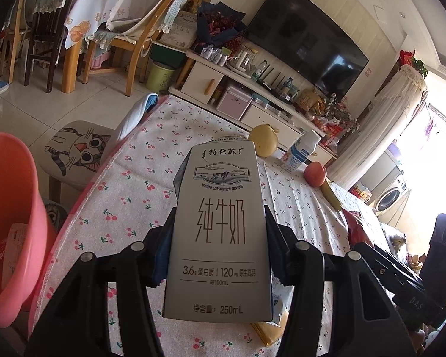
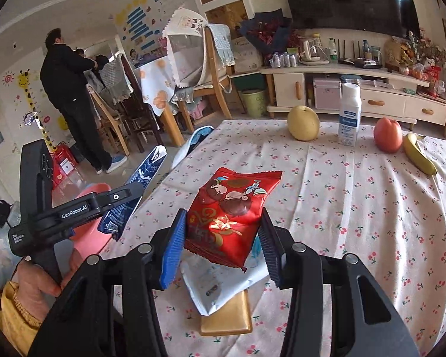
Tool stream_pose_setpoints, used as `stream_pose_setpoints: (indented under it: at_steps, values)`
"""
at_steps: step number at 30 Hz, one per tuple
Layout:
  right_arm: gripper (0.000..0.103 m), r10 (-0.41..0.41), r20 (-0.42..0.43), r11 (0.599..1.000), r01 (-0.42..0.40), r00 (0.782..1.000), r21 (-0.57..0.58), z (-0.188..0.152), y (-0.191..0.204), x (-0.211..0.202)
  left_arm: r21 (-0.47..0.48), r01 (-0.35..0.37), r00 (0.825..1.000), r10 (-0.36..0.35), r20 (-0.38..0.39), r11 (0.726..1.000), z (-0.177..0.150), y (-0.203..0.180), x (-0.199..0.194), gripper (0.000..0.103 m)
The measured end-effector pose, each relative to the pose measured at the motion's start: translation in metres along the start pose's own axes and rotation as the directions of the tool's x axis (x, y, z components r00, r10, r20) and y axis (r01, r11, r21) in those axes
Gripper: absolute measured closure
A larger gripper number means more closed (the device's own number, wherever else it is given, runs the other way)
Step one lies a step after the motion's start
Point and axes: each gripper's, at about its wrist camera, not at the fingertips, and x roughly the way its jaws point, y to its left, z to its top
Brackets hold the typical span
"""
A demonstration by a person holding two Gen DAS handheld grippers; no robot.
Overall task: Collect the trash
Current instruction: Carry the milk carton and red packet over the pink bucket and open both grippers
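Observation:
My left gripper (image 1: 220,232) is shut on a grey-white milk carton (image 1: 220,232) and holds it above the left edge of the table. It shows in the right wrist view (image 2: 133,196) as a blue-sided carton (image 2: 139,184) over a pink bin (image 2: 89,238). The pink bin (image 1: 9,208) stands at the left, below the table edge, with a wrapper inside. My right gripper (image 2: 223,232) is shut on a red snack wrapper (image 2: 232,211), held just above a white wrapper (image 2: 220,285) and a golden packet (image 2: 226,318) on the table.
On the cherry-print tablecloth (image 2: 356,208), at the far side, stand a yellow pear (image 2: 303,122), a white bottle (image 2: 350,113), a red apple (image 2: 388,134) and a banana (image 2: 419,154). A cat-print stool (image 1: 77,151) is left of the table. A person (image 2: 71,95) stands by the dining chairs.

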Motion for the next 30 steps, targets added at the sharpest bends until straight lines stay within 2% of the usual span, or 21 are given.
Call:
stream_pose_setpoints:
  at_steps: [13,17,19,22,25,30]
  values:
    - [0.055,0.118,-0.048,0.986,-0.123,0.992,-0.109,0.011,0.081,0.029,-0.102,-0.081,0.990,0.092,0.108,0.992,0.013,0.036,-0.038,0.048]
    - [0.055,0.154,-0.064,0.977,-0.161,0.986,-0.141,0.018,0.109,0.041,-0.144,-0.100,0.981,0.121,0.152,0.985,0.017,0.051,-0.053,0.048]
    - [0.055,0.176,-0.072,0.970,-0.185,0.982,-0.159,0.022,0.123,0.047,-0.159,-0.132,0.971,0.160,0.177,0.978,0.020,0.058,-0.061,0.048]
    - [0.055,0.207,-0.091,0.958,-0.221,0.974,-0.184,0.027,0.146,0.059,-0.213,-0.188,0.947,0.234,0.218,0.959,0.023,0.075,-0.075,0.048]
    - [0.055,0.237,-0.114,0.945,-0.257,0.965,-0.205,0.030,0.171,0.074,-0.285,-0.253,0.909,0.328,0.256,0.924,0.025,0.093,-0.091,0.048]
    - [0.055,0.280,-0.154,0.921,-0.311,0.947,-0.235,0.035,0.211,0.102,-0.425,-0.344,0.838,0.478,0.263,0.837,0.028,0.130,-0.112,0.048]
